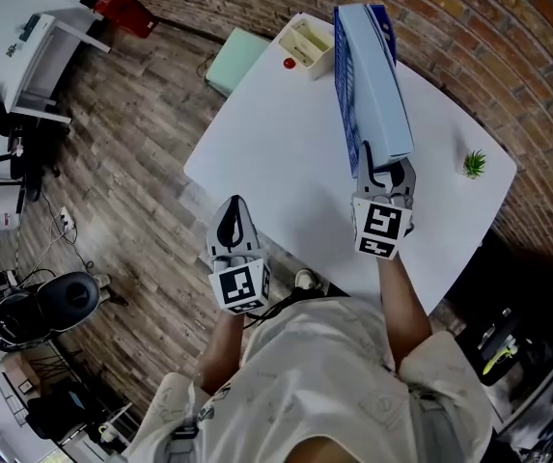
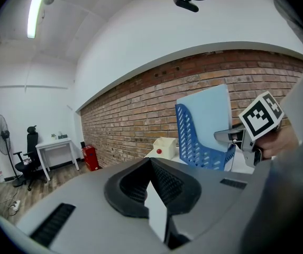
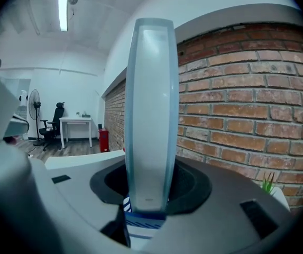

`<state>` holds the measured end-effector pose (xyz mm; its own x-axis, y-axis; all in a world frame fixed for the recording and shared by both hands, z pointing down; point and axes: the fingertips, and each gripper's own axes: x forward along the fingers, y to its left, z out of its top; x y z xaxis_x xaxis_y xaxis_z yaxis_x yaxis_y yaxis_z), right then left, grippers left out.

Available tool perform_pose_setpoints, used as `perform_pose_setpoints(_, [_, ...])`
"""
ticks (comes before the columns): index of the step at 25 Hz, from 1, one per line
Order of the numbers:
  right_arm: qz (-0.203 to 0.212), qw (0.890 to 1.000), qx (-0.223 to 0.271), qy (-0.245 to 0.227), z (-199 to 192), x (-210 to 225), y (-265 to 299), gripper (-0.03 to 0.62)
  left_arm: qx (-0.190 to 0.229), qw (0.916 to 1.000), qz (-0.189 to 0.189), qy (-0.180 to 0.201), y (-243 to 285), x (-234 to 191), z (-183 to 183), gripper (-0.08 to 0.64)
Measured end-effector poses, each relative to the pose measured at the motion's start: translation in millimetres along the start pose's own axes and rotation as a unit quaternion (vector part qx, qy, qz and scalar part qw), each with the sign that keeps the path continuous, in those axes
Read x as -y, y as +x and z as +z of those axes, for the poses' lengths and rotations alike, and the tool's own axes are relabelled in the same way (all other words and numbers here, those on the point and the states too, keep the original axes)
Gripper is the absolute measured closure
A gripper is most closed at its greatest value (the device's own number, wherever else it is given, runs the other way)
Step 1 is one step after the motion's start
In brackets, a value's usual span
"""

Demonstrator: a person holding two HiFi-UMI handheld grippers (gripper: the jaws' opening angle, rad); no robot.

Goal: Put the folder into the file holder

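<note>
Pale blue plastic folder (image 1: 384, 85) stands upright inside the blue perforated plastic file holder (image 1: 345, 95), its broad face rising above the holder's slotted wall. Right gripper (image 1: 384, 174) has its jaws about half apart and clamped on the folder's narrow edge; in the right gripper view that edge (image 3: 150, 115) fills the gap between the pads, with a strip of the holder's blue slotted wall (image 3: 140, 224) at the root of the jaws. Left gripper (image 1: 231, 222) has its jaws closed together on nothing and is held well to the left of the right jaws, off the near table edge. Judging by this, the insertion looks essentially done: the folder is in the holder. What seems left is to let go and draw the right gripper back. Whether the holder's base rests on the surface or is lifted, I cannot tell. Surface is a white table (image 1: 276, 152) with rounded corners; beyond the right jaws sits a cream open box (image 1: 305, 44) with a red knob (image 1: 289, 63) beside it, and to their right a small green plant (image 1: 474, 164). Room: red brick wall (image 1: 469, 27), wood-plank floor (image 1: 131, 133), a white desk (image 1: 44, 56) and black office chair (image 1: 44, 307) far to the left.
</note>
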<state>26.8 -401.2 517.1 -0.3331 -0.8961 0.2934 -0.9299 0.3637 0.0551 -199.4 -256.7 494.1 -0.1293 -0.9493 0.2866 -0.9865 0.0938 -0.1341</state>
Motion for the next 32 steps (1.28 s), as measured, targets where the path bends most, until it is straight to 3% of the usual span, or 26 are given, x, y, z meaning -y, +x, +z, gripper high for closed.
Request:
perform_pose_setpoints(23, [-0.006,1.0,0.009,-0.004,-3,0,0,0.411,0.02,0.9998,0.0,-0.002,-7,0,7,0.549])
perform_pose_setpoints(32, [-0.007,1.0,-0.009,-0.026,-1,-5,-1,0.336,0.04,0.9991,-0.007,-0.009,-10,3,21,0.549])
